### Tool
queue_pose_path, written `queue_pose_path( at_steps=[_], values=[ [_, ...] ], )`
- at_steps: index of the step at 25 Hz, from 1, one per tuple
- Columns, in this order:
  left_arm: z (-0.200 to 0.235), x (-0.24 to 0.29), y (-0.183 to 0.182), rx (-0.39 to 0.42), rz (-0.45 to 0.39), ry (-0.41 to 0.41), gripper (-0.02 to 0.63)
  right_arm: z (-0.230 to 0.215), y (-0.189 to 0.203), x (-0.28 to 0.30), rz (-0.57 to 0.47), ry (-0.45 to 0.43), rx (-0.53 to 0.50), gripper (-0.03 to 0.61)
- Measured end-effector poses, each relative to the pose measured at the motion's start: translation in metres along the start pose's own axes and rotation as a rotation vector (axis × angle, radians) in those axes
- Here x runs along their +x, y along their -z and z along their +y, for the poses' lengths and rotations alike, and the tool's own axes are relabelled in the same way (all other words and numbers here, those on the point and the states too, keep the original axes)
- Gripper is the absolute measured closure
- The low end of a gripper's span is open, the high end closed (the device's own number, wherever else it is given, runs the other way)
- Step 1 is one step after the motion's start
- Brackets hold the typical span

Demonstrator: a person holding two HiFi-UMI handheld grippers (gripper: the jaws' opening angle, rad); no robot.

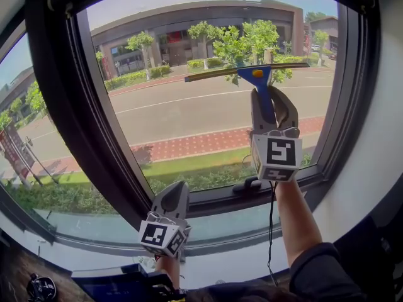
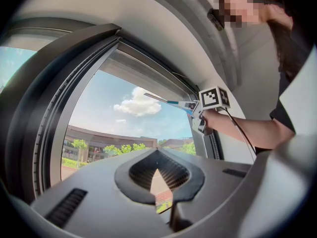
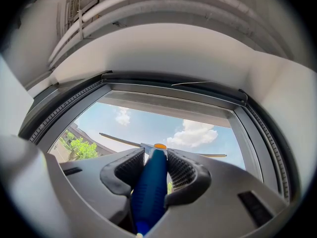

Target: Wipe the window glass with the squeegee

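Upper right of the head view, the right gripper (image 1: pixel 268 99) clamps the blue squeegee (image 1: pixel 252 72) by its handle, blade level on the window glass (image 1: pixel 182 112), likely for a downward stroke. Left gripper view: the left gripper (image 2: pixel 158 152) is idle, its jaws meeting on nothing. Right gripper view: the jaws grip the handle.

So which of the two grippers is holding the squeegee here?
The right gripper: its fingers clamp the blue handle of the squeegee, blade up at the glass. The left gripper sits lower near the sill, shut on nothing.
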State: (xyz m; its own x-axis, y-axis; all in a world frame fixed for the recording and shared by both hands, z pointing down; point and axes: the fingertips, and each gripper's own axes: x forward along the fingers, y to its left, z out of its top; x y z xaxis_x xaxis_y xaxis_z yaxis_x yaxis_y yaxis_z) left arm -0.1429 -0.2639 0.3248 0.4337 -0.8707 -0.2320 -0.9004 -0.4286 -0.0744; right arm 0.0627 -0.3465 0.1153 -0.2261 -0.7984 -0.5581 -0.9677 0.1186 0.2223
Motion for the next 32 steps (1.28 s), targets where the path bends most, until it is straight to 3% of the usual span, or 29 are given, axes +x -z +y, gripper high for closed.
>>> queue_pose_path(
  at_steps=[32],
  values=[
    [-0.002,0.002,0.004,-0.004,0.013,0.010,0.612,0.018,0.087,-0.060,0.094,-0.005,-0.021,0.437]
  ],
)
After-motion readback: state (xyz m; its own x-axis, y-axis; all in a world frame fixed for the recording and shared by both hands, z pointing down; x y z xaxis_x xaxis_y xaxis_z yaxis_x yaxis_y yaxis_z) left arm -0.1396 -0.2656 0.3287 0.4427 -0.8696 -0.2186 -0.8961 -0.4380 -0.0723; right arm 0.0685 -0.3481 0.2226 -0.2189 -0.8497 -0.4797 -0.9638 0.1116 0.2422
